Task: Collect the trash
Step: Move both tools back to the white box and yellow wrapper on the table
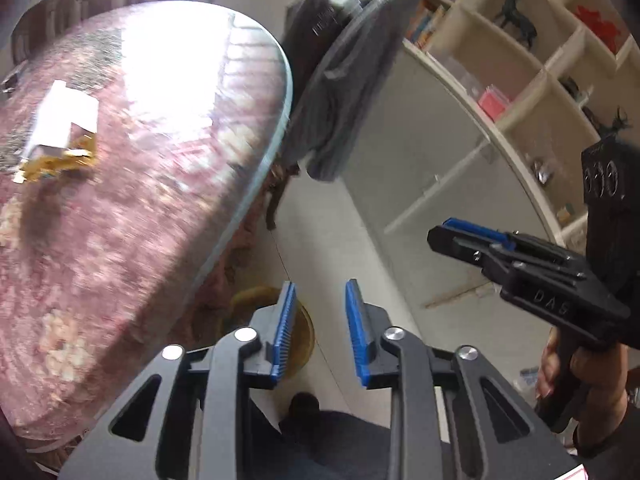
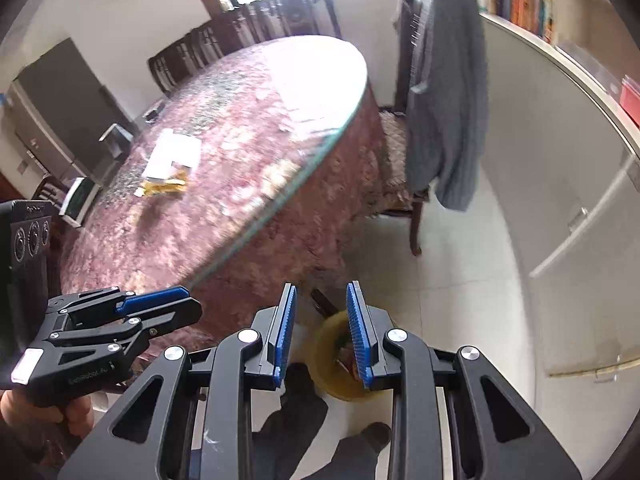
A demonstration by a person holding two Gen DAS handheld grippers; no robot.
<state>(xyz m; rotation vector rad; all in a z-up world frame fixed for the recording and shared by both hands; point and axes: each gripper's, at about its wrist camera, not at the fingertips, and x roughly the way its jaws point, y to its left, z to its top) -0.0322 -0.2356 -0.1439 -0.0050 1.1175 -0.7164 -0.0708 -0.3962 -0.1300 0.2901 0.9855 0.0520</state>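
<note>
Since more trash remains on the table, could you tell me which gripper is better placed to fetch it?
Left, probably. The left gripper sits nearer the table, where the white-and-gold wrapper lies; the right gripper is above the bin.

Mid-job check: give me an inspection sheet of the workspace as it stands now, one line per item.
Surface: oval table under a floral maroon cloth with a glass top; strong glare at its far end.
Job's things: white paper and gold wrapper lying together on the table; yellow bin on the floor near the table edge, with scraps inside.
Clutter: small dark item near the table's far edge, unclear.
Grippers: left gripper and right gripper both empty, fingers apart, above the bin.
Cables: nothing seen.
Surroundings: chair draped with a grey cardigan, white shelves with books and figurines, tiled floor.
</note>
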